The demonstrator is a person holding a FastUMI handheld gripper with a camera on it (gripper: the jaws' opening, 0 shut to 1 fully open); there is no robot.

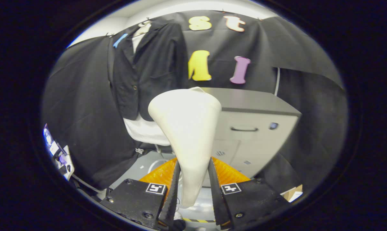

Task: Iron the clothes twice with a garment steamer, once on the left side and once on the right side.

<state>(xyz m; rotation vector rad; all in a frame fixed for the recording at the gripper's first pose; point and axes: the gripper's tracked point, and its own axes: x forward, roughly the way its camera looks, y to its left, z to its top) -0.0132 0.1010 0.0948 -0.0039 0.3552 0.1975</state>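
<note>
steamer: white garment steamer (187,128) clamped between the fingers (193,179), head up, just ahead of them
jacket: dark jacket (148,67) hangs beyond, off to the left, well apart from the head
risk: smooth tapered handle may slip or twist in the grip; pass could miss the cloth
around: grey cabinet (260,125) close on the right, could block the right-side sweep
</note>
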